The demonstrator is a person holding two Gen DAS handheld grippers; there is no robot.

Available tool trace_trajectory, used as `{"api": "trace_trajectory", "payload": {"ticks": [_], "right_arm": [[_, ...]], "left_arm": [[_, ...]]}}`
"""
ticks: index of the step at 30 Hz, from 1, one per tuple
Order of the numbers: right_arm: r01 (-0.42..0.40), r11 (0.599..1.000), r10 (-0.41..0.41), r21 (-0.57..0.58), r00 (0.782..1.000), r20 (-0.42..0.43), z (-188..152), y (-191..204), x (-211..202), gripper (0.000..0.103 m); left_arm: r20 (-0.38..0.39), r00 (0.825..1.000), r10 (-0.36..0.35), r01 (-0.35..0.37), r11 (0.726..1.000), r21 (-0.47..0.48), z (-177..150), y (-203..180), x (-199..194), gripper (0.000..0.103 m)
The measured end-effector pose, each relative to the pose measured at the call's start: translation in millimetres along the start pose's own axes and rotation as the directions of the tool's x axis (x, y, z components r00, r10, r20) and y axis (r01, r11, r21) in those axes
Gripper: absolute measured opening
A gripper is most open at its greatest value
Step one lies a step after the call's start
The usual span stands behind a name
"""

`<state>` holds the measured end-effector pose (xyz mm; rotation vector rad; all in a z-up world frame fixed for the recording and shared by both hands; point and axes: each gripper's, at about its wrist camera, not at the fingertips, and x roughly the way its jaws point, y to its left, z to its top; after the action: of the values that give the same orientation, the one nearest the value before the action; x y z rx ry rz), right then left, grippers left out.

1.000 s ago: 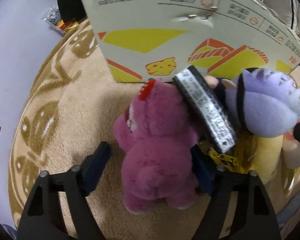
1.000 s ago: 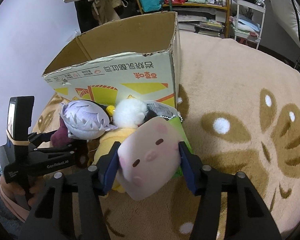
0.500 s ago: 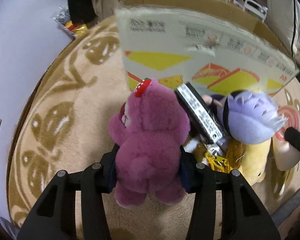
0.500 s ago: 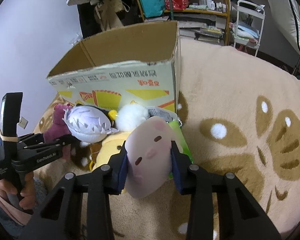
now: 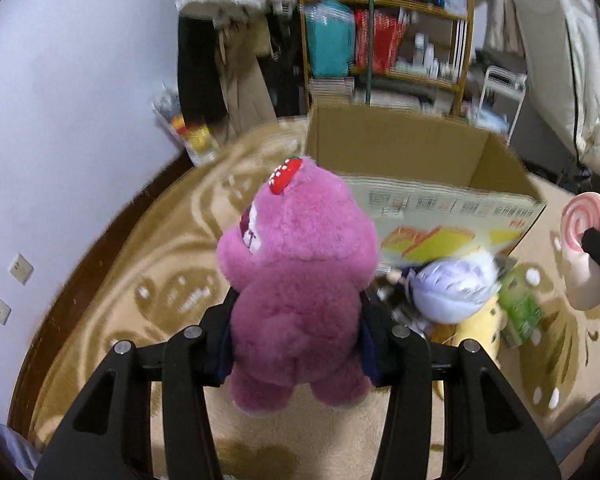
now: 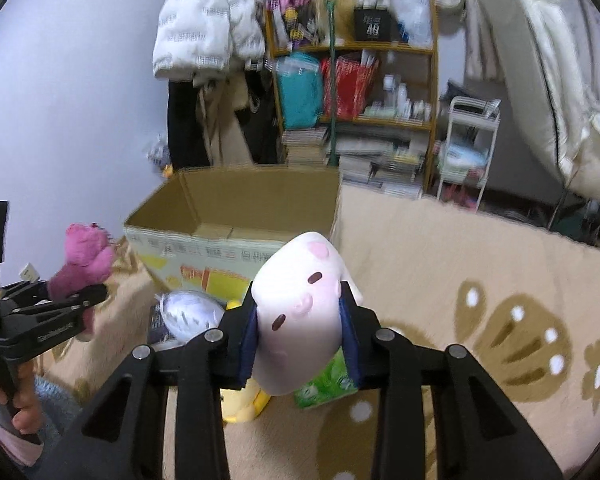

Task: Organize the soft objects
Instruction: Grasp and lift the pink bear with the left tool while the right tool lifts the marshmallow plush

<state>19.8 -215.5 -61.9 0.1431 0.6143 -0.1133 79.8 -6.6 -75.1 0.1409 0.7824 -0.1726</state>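
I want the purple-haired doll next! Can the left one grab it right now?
Probably not yet. The left hand-held gripper is shut on the pink bear, so its jaws are full. The doll lies uncovered on the pile beside it.

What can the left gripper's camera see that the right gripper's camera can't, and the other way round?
Only the left wrist view shows the red strawberry on the pink bear's head. Only the right wrist view shows the pale plush's face and the person's hand on the left gripper's handle. Both show the pink bear squeezed in the left gripper, the pale plush in the right gripper, the open cardboard box, the lilac-haired doll and the shelf.
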Motion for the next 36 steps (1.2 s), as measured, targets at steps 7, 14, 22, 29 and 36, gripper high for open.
{"api": "trace_trajectory", "payload": {"ticks": [7, 14, 22, 29, 36], "right_arm": [[0.03, 0.998, -0.024, -0.048, 0.992, 0.127, 14, 5, -25, 0.037], [0.045, 0.998, -0.036, -0.041, 0.98, 0.196, 33, 5, -36, 0.037], [0.067, 0.996, -0.05, -0.056, 0.961, 0.27, 54, 9, -42, 0.037], [0.064, 0.995, -0.04, -0.073, 0.955, 0.295, 70, 8, -38, 0.037], [0.054, 0.994, -0.023, -0.099, 0.956, 0.291, 83, 16, -23, 0.037]], "left_arm": [[0.169, 0.986, 0.0, 0.001, 1.0, -0.003, 5, 0, -48, 0.048], [0.302, 0.953, 0.008, -0.017, 1.0, 0.026, 10, -9, -83, 0.048], [0.36, 0.933, 0.011, -0.028, 0.999, 0.043, 20, -16, -92, 0.048], [0.398, 0.917, 0.013, -0.042, 0.997, 0.064, 44, -20, -91, 0.048], [0.418, 0.908, 0.022, -0.05, 0.997, 0.055, 74, -17, -81, 0.048]]}}
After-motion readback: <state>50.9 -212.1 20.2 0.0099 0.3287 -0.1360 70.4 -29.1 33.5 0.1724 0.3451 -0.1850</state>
